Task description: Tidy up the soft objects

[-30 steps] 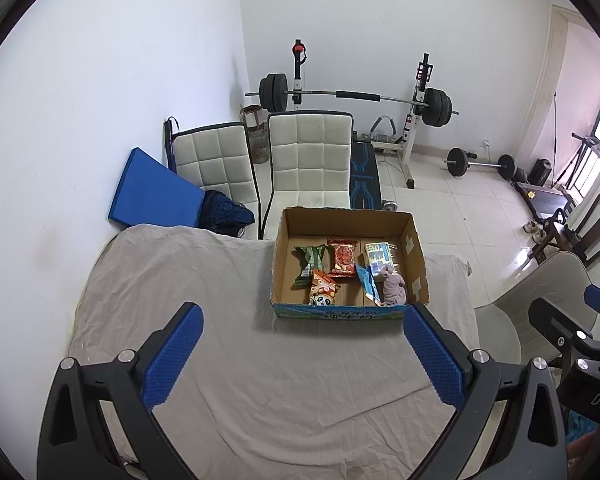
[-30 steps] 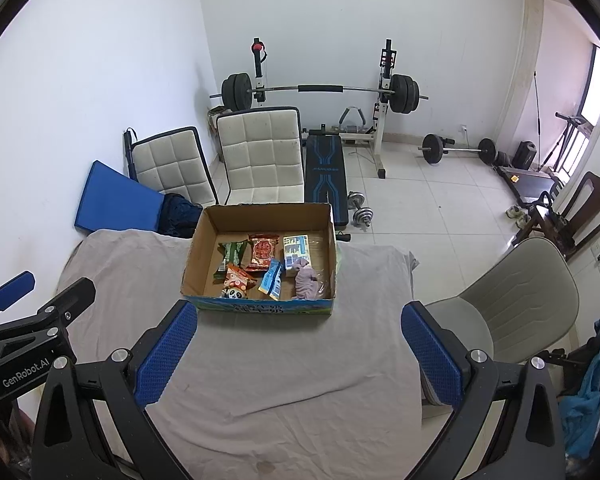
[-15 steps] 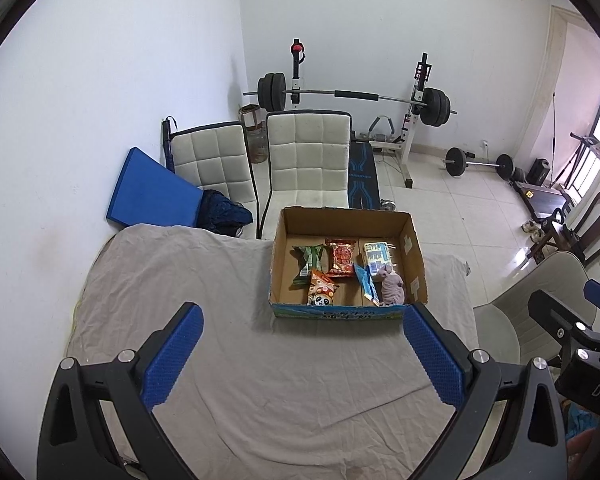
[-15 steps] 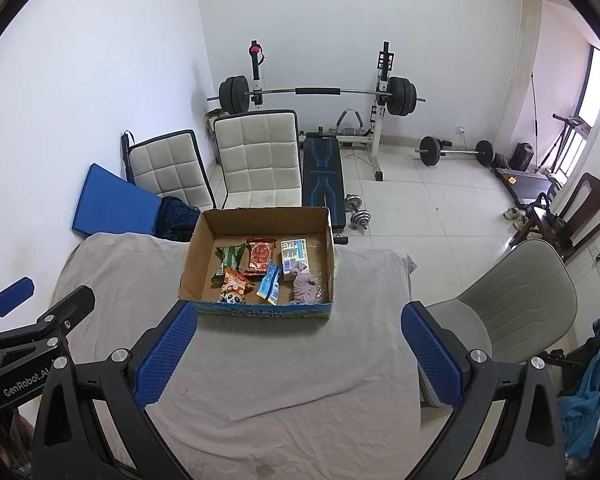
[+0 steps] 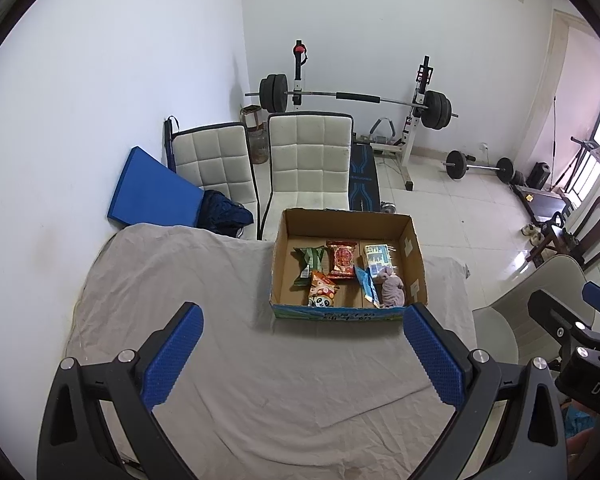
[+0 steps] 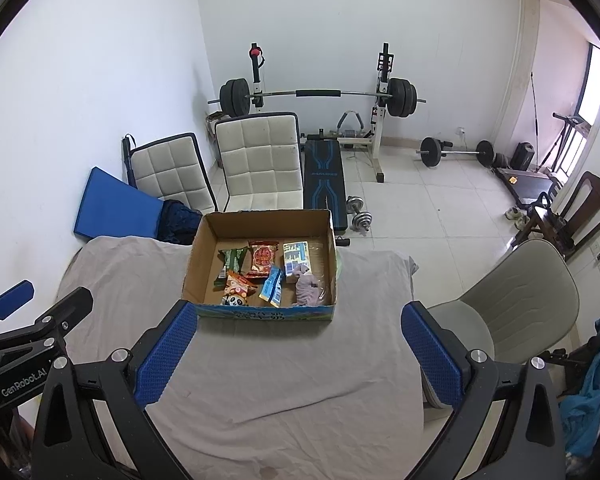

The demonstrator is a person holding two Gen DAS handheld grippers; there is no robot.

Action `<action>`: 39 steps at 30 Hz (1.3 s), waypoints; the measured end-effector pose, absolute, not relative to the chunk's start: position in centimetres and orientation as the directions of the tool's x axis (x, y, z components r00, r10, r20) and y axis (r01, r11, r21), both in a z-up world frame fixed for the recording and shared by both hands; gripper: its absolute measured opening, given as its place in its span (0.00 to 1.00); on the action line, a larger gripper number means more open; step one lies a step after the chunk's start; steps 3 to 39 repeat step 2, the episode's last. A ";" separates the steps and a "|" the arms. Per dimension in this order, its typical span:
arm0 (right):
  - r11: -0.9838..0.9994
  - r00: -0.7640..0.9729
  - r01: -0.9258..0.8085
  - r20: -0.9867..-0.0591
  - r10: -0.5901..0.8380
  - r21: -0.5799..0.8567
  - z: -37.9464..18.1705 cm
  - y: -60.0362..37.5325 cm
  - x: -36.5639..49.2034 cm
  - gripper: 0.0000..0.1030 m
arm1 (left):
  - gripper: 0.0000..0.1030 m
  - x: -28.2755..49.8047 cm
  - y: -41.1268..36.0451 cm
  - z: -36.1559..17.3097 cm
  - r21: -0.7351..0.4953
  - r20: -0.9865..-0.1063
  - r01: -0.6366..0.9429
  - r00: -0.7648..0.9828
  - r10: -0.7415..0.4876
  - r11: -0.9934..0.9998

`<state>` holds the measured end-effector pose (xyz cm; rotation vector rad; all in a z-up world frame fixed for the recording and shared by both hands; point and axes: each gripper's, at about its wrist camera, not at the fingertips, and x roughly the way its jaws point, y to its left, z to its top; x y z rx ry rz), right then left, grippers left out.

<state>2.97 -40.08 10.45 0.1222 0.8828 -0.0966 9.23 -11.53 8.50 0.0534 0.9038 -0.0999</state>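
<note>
An open cardboard box (image 5: 418, 264) (image 6: 194, 258) stands at the far side of a table under a grey cloth (image 5: 180, 280) (image 6: 300, 360). In it lie a green packet (image 5: 309, 260), a red packet (image 5: 343, 258), an orange panda packet (image 5: 322, 292), a blue packet (image 5: 366, 286), a white-blue pack (image 5: 378, 258) and a pinkish soft toy (image 5: 392, 290) (image 6: 308, 286). My left gripper (image 5: 302, 356) is open and empty, high above the near cloth. My right gripper (image 6: 298, 354) is open and empty too, beside it.
Two white padded chairs (image 5: 308, 160) and a blue mat (image 5: 152, 196) stand behind the table. A beige chair (image 6: 516, 296) stands to the right. A barbell rack (image 6: 320, 96), a bench and dumbbells are on the tiled floor beyond.
Both grippers have drawn back slightly from the box and stay open. Nothing in the box has moved.
</note>
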 end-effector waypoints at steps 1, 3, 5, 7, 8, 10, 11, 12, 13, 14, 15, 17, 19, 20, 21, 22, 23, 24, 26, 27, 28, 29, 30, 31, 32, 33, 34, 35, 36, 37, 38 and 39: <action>0.989 0.632 0.134 -0.774 -0.034 0.067 10.5 -40.1 3.0 1.00 | 1.00 9.1 -11.5 8.4 0.002 -0.784 0.107 0.617 -0.065 0.994; 0.989 0.634 0.133 -0.773 -0.033 0.067 10.5 -40.1 3.0 1.00 | 1.00 9.0 -11.4 8.4 0.002 -0.783 0.105 0.619 -0.063 0.994; 0.989 0.634 0.133 -0.773 -0.033 0.067 10.5 -40.1 3.0 1.00 | 1.00 9.0 -11.4 8.4 0.002 -0.783 0.105 0.619 -0.063 0.994; 0.989 0.634 0.133 -0.773 -0.033 0.067 10.5 -40.1 3.0 1.00 | 1.00 9.0 -11.4 8.4 0.002 -0.783 0.105 0.619 -0.063 0.994; 0.989 0.634 0.133 -0.773 -0.033 0.067 10.5 -40.1 3.0 1.00 | 1.00 9.0 -11.4 8.4 0.002 -0.783 0.105 0.619 -0.063 0.994; 0.989 0.634 0.133 -0.773 -0.033 0.067 10.5 -40.1 3.0 1.00 | 1.00 9.0 -11.4 8.4 0.002 -0.783 0.105 0.619 -0.063 0.994; 0.989 0.634 0.133 -0.773 -0.033 0.067 10.5 -40.1 3.0 1.00 | 1.00 9.0 -11.4 8.4 0.002 -0.783 0.105 0.619 -0.063 0.994; 0.989 0.634 0.133 -0.773 -0.033 0.067 10.5 -40.1 3.0 1.00 | 1.00 9.0 -11.4 8.4 0.002 -0.783 0.105 0.619 -0.063 0.994; 0.989 0.634 0.133 -0.773 -0.033 0.067 10.5 -40.1 3.0 1.00 | 1.00 9.0 -11.4 8.4 0.002 -0.783 0.105 0.619 -0.063 0.994; 0.989 0.634 0.133 -0.773 -0.033 0.067 10.5 -40.1 3.0 1.00 | 1.00 9.0 -11.4 8.4 0.002 -0.783 0.105 0.619 -0.063 0.994; 0.989 0.634 0.133 -0.773 -0.033 0.067 10.5 -40.1 3.0 1.00 | 1.00 9.0 -11.4 8.4 0.002 -0.783 0.105 0.619 -0.063 0.994; 0.989 0.634 0.133 -0.773 -0.033 0.067 10.5 -40.1 3.0 1.00 | 1.00 9.0 -11.4 8.4 0.002 -0.783 0.105 0.619 -0.063 0.994; 0.989 0.634 0.133 -0.773 -0.033 0.067 10.5 -40.1 3.0 1.00 | 1.00 9.0 -11.4 8.4 0.002 -0.783 0.105 0.619 -0.063 0.994; 0.989 0.634 0.133 -0.773 -0.033 0.067 10.5 -40.1 3.0 1.00 | 1.00 9.0 -11.4 8.4 0.002 -0.783 0.105 0.619 -0.063 0.994; 0.989 0.634 0.133 -0.773 -0.033 0.067 10.5 -40.1 3.0 1.00 | 1.00 9.0 -11.4 8.4 0.002 -0.783 0.105 0.619 -0.063 0.994; 0.989 0.634 0.133 -0.773 -0.033 0.067 10.5 -40.1 3.0 1.00 | 1.00 9.0 -11.4 8.4 0.002 -0.783 0.105 0.619 -0.063 0.994; 0.989 0.634 0.133 -0.773 -0.033 0.067 10.5 -40.1 3.0 1.00 | 1.00 9.0 -11.4 8.4 0.002 -0.783 0.105 0.619 -0.063 0.994; 0.989 0.634 0.133 -0.773 -0.033 0.067 10.5 -40.1 3.0 1.00 | 1.00 9.0 -11.4 8.4 0.002 -0.783 0.105 0.619 -0.063 0.994; 0.989 0.634 0.133 -0.773 -0.033 0.067 10.5 -40.1 3.0 1.00 | 1.00 9.0 -11.4 8.4 0.002 -0.783 0.105 0.619 -0.063 0.994; 0.989 0.634 0.133 -0.773 -0.033 0.067 10.5 -40.1 3.0 1.00 | 1.00 9.0 -11.4 8.4 0.002 -0.783 0.105 0.619 -0.063 0.994; 0.989 0.634 0.133 -0.773 -0.033 0.067 10.5 -40.1 3.0 1.00 | 1.00 9.0 -11.4 8.4 0.002 -0.783 0.105 0.619 -0.063 0.994; 0.989 0.634 0.133 -0.773 -0.033 0.067 10.5 -40.1 3.0 1.00 | 1.00 9.0 -11.4 8.4 0.002 -0.783 0.105 0.619 -0.063 0.994; 0.989 0.634 0.133 -0.773 -0.033 0.067 10.5 -40.1 3.0 1.00 | 1.00 9.0 -11.4 8.4 0.002 -0.783 0.105 0.619 -0.063 0.994; 0.989 0.634 0.133 -0.773 -0.033 0.067 10.5 -40.1 3.0 1.00 | 1.00 9.0 -11.4 8.4 0.002 -0.783 0.105 0.619 -0.063 0.994; 0.989 0.634 0.133 -0.773 -0.033 0.067 10.5 -40.1 3.0 1.00 | 1.00 9.0 -11.4 8.4 0.002 -0.783 0.105 0.619 -0.063 0.994; 0.989 0.634 0.133 -0.773 -0.033 0.067 10.5 -40.1 3.0 1.00 | 1.00 9.0 -11.4 8.4 0.002 -0.783 0.105 0.619 -0.063 0.994; 0.989 0.634 0.133 -0.773 -0.033 0.067 10.5 -40.1 3.0 1.00 | 1.00 9.0 -11.4 8.4 0.002 -0.783 0.105 0.619 -0.063 0.994; 0.989 0.634 0.133 -0.773 -0.033 0.067 10.5 -40.1 3.0 1.00 | 1.00 9.0 -11.4 8.4 0.002 -0.783 0.105 0.619 -0.063 0.994; 0.989 0.634 0.133 -0.773 -0.033 0.067 10.5 -40.1 3.0 1.00 | 1.00 9.0 -11.4 8.4 0.002 -0.783 0.105 0.619 -0.063 0.994; 0.989 0.634 0.133 -0.773 -0.033 0.067 10.5 -40.1 3.0 1.00 | 1.00 9.0 -11.4 8.4 0.002 -0.783 0.105 0.619 -0.063 0.994; 0.989 0.634 0.133 -0.773 -0.033 0.067 10.5 -40.1 3.0 1.00 | 1.00 9.0 -11.4 8.4 0.002 -0.783 0.105 0.619 -0.063 0.994; 0.989 0.634 0.133 -0.773 -0.033 0.067 10.5 -40.1 3.0 1.00 | 1.00 9.0 -11.4 8.4 0.002 -0.783 0.105 0.619 -0.063 0.994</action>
